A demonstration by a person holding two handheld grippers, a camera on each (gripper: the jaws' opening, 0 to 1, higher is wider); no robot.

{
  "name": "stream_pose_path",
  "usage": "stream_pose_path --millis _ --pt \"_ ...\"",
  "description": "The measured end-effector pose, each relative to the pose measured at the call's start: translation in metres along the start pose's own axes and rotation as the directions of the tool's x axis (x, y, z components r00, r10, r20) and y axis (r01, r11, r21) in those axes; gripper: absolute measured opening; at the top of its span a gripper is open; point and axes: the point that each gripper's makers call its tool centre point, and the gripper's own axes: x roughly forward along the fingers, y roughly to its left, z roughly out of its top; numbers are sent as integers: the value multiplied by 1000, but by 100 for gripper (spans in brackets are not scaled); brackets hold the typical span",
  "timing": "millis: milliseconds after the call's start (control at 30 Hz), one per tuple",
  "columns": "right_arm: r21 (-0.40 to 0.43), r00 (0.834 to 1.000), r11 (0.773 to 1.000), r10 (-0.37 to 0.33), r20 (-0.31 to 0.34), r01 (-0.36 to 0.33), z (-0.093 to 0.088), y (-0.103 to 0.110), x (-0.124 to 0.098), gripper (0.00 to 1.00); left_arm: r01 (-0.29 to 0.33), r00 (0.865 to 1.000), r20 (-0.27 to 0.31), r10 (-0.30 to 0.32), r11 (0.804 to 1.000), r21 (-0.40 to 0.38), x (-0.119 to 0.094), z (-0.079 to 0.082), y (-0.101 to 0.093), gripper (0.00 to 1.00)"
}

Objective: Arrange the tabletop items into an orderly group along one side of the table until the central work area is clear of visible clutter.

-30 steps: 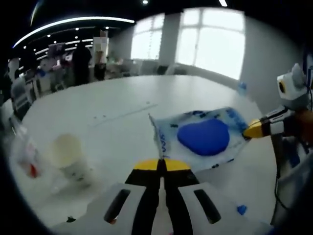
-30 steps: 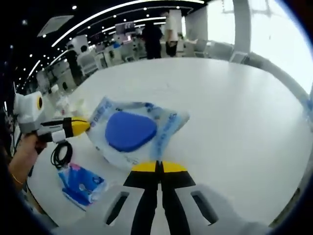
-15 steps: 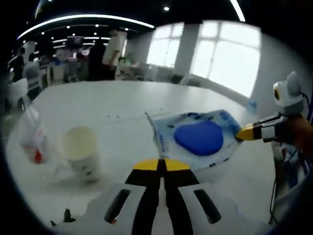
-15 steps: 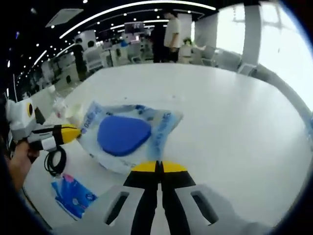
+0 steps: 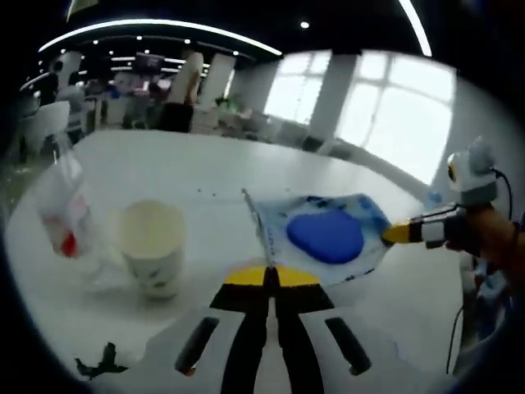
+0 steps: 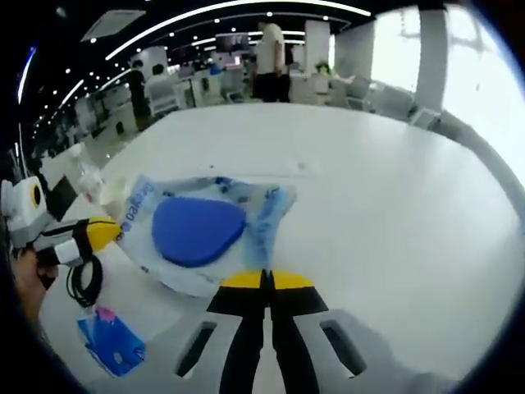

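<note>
In the left gripper view, the left gripper (image 5: 268,275) has its jaws pressed together on the near edge of a clear plastic packet (image 5: 324,242) with blue print and a solid blue pad inside. The packet stretches away to the right, where the right gripper (image 5: 398,234), held in a hand (image 5: 492,238), pinches its far corner, so the packet's long axis runs between the two grippers and it hangs just above the white table (image 5: 205,172). To the left of the packet stand a paper cup (image 5: 152,254) and, further left, a crumpled clear bag (image 5: 61,205) with a red patch. The print on the packet and on the cup is too blurred to read.

In the right gripper view, the right gripper (image 6: 264,279) is closed on the packet's (image 6: 201,234) near edge, and the left gripper (image 6: 102,234) grips its opposite end at the left. Below that lie a coiled black cable (image 6: 82,283) and a blue tissue pack (image 6: 111,345), near the table (image 6: 369,189) edge. Blue lettering runs along the packet's left border but cannot be made out.
</note>
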Motion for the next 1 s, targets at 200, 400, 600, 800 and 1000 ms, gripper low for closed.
stream_pose_path --millis 200,400,600,800,1000 --pt "-22 999 999 38 2 -38 2 6 16 1 -36 999 -4 36 999 -3 3 -3 11 0" --pt "-56 998 997 57 -21 -58 0 11 31 1 -55 998 -11 54 998 -30 7 -8 21 0" --pt "-68 998 996 59 -32 -62 -1 11 43 1 -74 997 -26 73 996 -45 12 -14 29 0" --pt "-61 997 996 61 -41 -63 -4 12 52 1 -94 995 -33 91 992 -90 17 -20 34 0" --pt "-35 996 996 78 -38 -80 -8 13 61 1 -116 993 -47 111 987 -115 21 -25 42 0"
